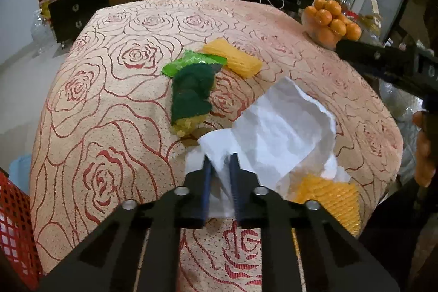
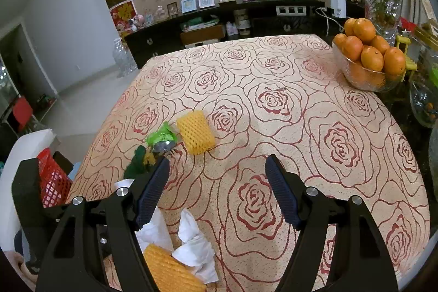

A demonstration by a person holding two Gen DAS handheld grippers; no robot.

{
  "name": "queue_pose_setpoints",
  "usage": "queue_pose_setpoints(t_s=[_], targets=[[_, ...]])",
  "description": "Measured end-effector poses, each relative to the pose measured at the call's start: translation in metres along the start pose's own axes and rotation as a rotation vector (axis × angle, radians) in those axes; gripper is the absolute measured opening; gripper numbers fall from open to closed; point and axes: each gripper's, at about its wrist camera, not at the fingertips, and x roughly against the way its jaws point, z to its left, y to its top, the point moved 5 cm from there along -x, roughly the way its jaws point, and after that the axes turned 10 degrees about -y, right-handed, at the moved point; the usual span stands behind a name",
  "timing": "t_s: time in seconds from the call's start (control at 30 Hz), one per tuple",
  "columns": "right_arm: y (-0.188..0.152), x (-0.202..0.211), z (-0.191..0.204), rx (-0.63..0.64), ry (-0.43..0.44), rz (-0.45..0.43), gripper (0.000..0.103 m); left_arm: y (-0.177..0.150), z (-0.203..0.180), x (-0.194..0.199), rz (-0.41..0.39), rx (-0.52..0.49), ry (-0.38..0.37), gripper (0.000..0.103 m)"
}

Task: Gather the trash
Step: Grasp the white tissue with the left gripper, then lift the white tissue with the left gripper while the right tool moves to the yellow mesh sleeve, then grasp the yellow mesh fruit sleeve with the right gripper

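Left wrist view. The left gripper (image 1: 220, 168) is closed on the near corner of a crumpled white tissue (image 1: 279, 127), a fold of it pinched between the two blue pads. The rest of the tissue spreads away from the gripper, up and to the right, and rests on the rose-patterned bench (image 1: 115, 106). A yellow foam net (image 1: 328, 196) lies just right of the gripper, partly under the tissue. Farther out, ahead and a little left, lie a green scouring pad (image 1: 191, 97), a green wrapper (image 1: 191, 60) and a second foam net (image 1: 232, 58). A red basket (image 1: 13, 223) stands at the left edge, off the bench; it is probably where the trash goes, so the coming move would carry the tissue leftward.

Right wrist view. The right gripper (image 2: 216, 182) hangs wide open over bare cloth, holding nothing. The tissue (image 2: 191, 245) and near foam net (image 2: 167, 270) lie below and left of it, close to its left finger. The second foam net (image 2: 195, 136) lies ahead, slightly left, its long axis running away from the camera, nearer this gripper than the other. The red basket (image 2: 53, 182) sits far left. A bowl of oranges (image 2: 366, 64) stands well apart at right.
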Motion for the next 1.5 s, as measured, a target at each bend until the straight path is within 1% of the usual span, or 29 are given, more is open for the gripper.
queue_pose_setpoints(t_s=[0.03, 0.17, 0.3, 0.5, 0.63, 0.8, 1.03, 1.13, 1.2, 1.23, 1.3, 1.4, 1.5], targets=[[0.000, 0.000, 0.000, 0.000, 0.000, 0.000, 0.070, 0.001, 0.000, 0.002, -0.006, 0.002, -0.003, 0.005], [0.000, -0.001, -0.001, -0.006, 0.000, 0.000, 0.070, 0.008, 0.007, 0.026, -0.073, 0.030, -0.015, 0.005], [-0.001, -0.002, -0.001, -0.004, 0.001, 0.005, 0.070, 0.013, 0.018, 0.047, -0.129, 0.063, -0.010, 0.005], [-0.006, -0.003, 0.005, 0.028, 0.003, 0.013, 0.070, 0.017, 0.038, 0.067, -0.174, 0.102, 0.024, 0.005], [-0.012, 0.004, 0.012, 0.072, 0.011, -0.002, 0.070, 0.017, 0.049, 0.078, -0.199, 0.120, 0.035, 0.005], [-0.038, 0.015, 0.026, 0.152, 0.048, -0.004, 0.070, 0.019, 0.060, 0.096, -0.243, 0.147, 0.038, 0.005], [-0.086, 0.030, 0.060, 0.317, 0.154, 0.028, 0.070, 0.016, 0.073, 0.116, -0.284, 0.180, 0.040, 0.005], [-0.099, 0.034, 0.073, 0.378, 0.186, 0.039, 0.069, 0.014, 0.076, 0.121, -0.293, 0.188, 0.040, 0.005], [-0.107, 0.035, 0.081, 0.411, 0.206, 0.055, 0.065, 0.013, 0.078, 0.123, -0.296, 0.189, 0.040, 0.005], [-0.110, 0.032, 0.085, 0.428, 0.210, 0.069, 0.064, 0.013, 0.078, 0.125, -0.298, 0.190, 0.040, 0.005], [-0.116, 0.028, 0.087, 0.443, 0.205, 0.091, 0.057, 0.012, 0.079, 0.126, -0.300, 0.190, 0.042, 0.005], [-0.120, 0.018, 0.087, 0.448, 0.178, 0.125, 0.052, 0.011, 0.080, 0.128, -0.302, 0.191, 0.046, 0.005], [-0.120, 0.012, 0.086, 0.463, 0.143, 0.119, 0.049, 0.011, 0.081, 0.130, -0.306, 0.189, 0.051, 0.005]])
